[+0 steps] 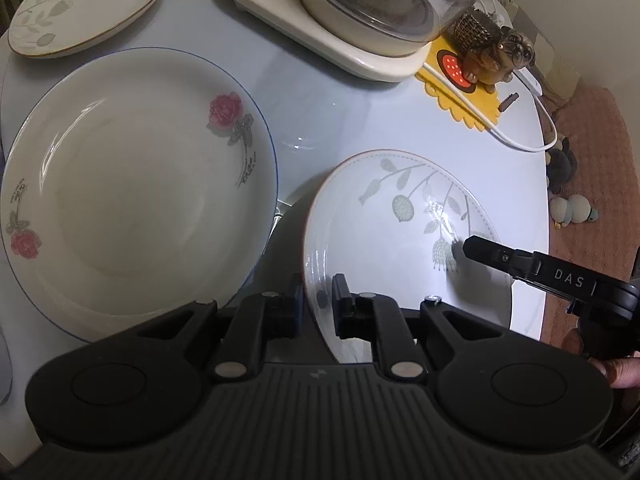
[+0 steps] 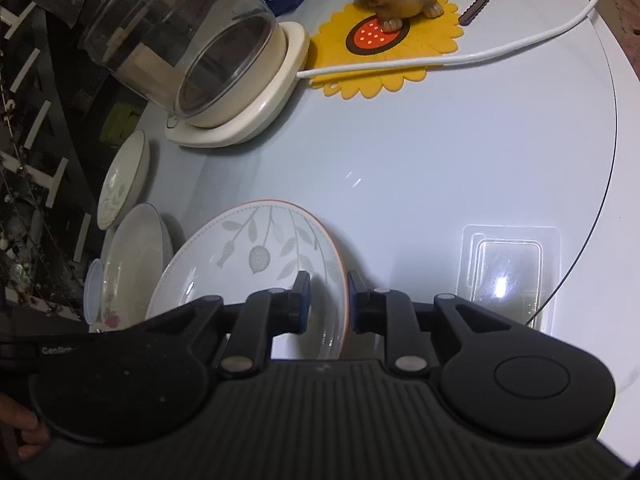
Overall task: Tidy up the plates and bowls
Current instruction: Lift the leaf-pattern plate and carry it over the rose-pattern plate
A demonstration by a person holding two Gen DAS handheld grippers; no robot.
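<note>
A pale plate with a grey leaf pattern and an orange rim (image 1: 400,216) (image 2: 256,248) lies on the table's near right. My left gripper (image 1: 318,302) is shut on its near left rim, one finger inside and one outside. My right gripper (image 2: 328,300) is shut on the plate's right rim; one of its fingers (image 1: 480,248) reaches over the plate from the right. A dark shadow lies under the plate's left edge. A large rose-patterned plate (image 1: 132,200) (image 2: 132,264) sits just to the left. A smaller leaf-patterned plate (image 1: 80,12) (image 2: 124,176) lies at the far left.
A cream kettle base (image 1: 340,40) with a glass pot (image 2: 180,40) stands at the back. A yellow flower mat (image 2: 384,48) holds a dog figurine (image 1: 496,52), with a white cable (image 2: 480,52) across it. A clear plastic tray (image 2: 508,272) lies near the table's right edge (image 1: 544,200).
</note>
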